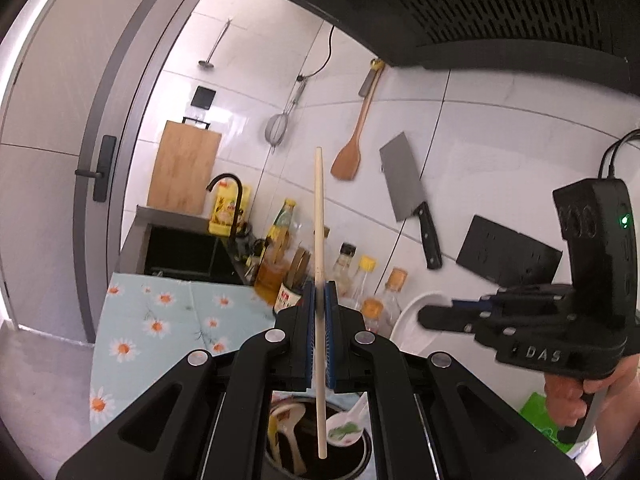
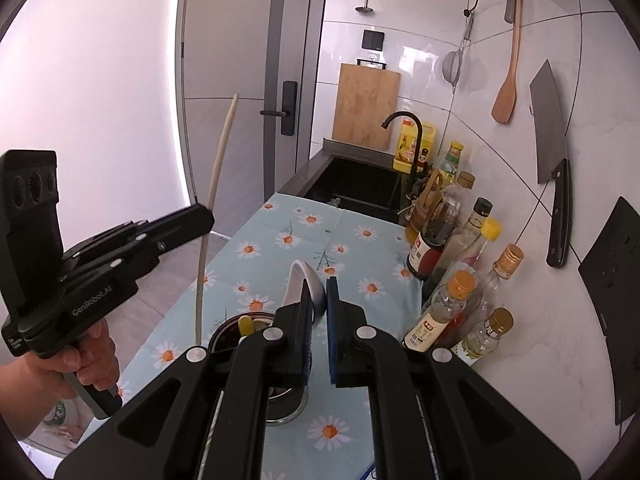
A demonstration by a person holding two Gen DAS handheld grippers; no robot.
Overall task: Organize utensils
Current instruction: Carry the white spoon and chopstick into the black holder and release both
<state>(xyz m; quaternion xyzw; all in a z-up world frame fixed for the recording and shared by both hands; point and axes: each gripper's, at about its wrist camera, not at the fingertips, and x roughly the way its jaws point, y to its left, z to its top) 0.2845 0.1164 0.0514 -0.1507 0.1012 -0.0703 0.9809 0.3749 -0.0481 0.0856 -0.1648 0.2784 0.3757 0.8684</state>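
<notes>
My left gripper [image 1: 319, 320] has its fingers clamped on a chopstick [image 1: 319, 216] standing nearly upright at frame centre, lower tip over the utensil holder [image 1: 362, 458] directly below, while my right gripper [image 2: 319, 312] pinches a white ceramic spoon [image 2: 304, 280] just beside.

Cleaver [image 2: 549, 128], wooden spatula [image 2: 507, 92], strainer [image 2: 452, 65] hung on tiled wall; cutting board [image 2: 366, 105] stood behind sink [image 2: 352, 184]; bottles [image 2: 460, 264] lined daisy tablecloth [image 2: 280, 240].
</notes>
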